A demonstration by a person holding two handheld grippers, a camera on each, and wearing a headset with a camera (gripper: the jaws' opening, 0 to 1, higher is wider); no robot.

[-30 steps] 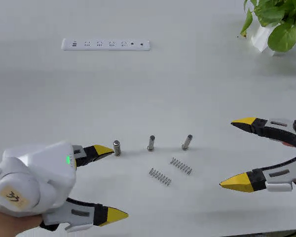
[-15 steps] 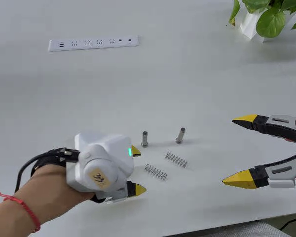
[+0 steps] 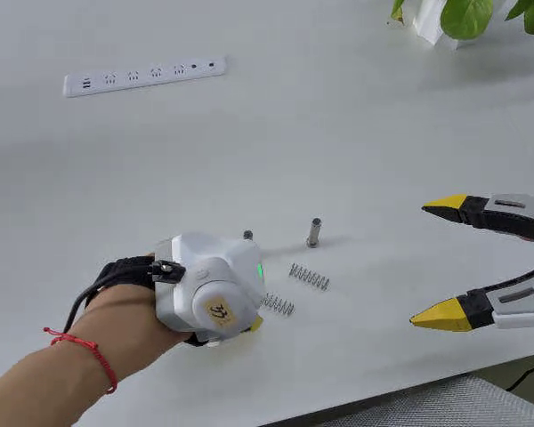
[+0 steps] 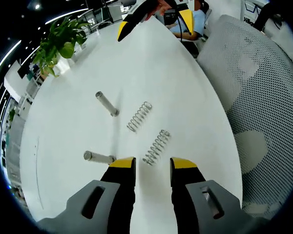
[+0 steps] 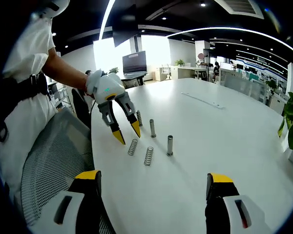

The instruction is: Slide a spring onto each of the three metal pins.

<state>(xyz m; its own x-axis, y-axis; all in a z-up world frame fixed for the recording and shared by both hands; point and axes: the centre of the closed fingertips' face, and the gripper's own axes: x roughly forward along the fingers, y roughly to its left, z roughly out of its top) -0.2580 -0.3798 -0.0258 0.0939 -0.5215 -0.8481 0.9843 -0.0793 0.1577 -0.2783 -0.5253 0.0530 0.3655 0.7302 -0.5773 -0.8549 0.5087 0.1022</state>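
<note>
Head view: the left gripper [image 3: 252,301] is at the nearer spring [image 3: 279,305] on the counter [image 3: 338,133], the right gripper [image 3: 440,260] spread wide; left gripper view: fingers [image 4: 123,168] part spread just short of that spring, so straddle its middle before pinching; right gripper view: three pins [image 5: 153,128] stand bare.

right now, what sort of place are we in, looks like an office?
Most likely an open-plan office: a long white table with a power strip and potted plant, a mesh office chair beside it, and a monitor under ceiling light strips behind.
</note>
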